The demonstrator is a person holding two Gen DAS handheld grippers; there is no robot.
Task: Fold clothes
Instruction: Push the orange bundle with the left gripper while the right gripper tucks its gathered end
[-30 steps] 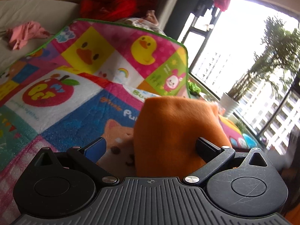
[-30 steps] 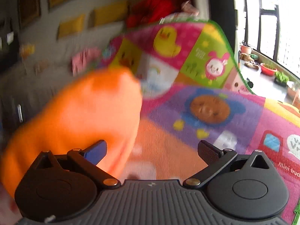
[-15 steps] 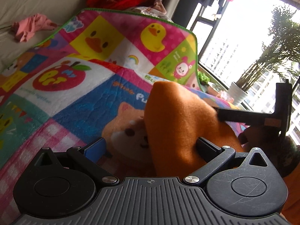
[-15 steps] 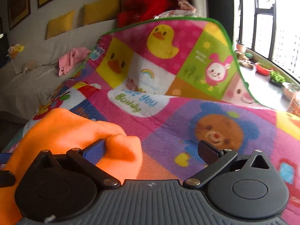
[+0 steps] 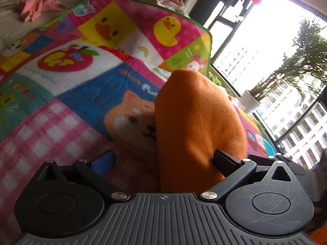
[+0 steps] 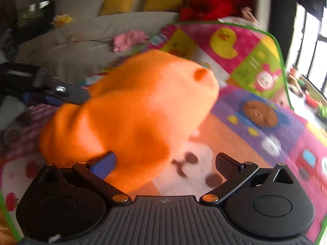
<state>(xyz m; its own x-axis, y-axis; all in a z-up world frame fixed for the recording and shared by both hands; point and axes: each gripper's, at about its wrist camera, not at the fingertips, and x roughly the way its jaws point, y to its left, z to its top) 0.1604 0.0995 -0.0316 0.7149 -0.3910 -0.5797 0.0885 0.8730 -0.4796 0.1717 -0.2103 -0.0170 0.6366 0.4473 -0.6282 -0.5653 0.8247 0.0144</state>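
An orange fleece garment (image 5: 196,118) lies bunched on a colourful cartoon play mat (image 5: 61,106). My left gripper (image 5: 163,160) is open; the cloth lies between its fingers against the right finger (image 5: 225,159). In the right wrist view the same orange garment (image 6: 139,110) is blurred and bulges up against the left finger (image 6: 103,164) of my right gripper (image 6: 165,163), which is open. The left gripper also shows at the left of the right wrist view (image 6: 51,90), beside the garment.
A grey sofa (image 6: 92,38) behind the mat carries a pink garment (image 6: 128,39), yellow cushions (image 6: 163,1) and a red heap (image 6: 208,6). Tall windows (image 5: 265,47) and potted plants (image 5: 250,102) stand to the right.
The orange garment has risen and bulged up in the right wrist view, with motion blur. Both grippers have shifted slightly around it; their jaws stay wide apart.
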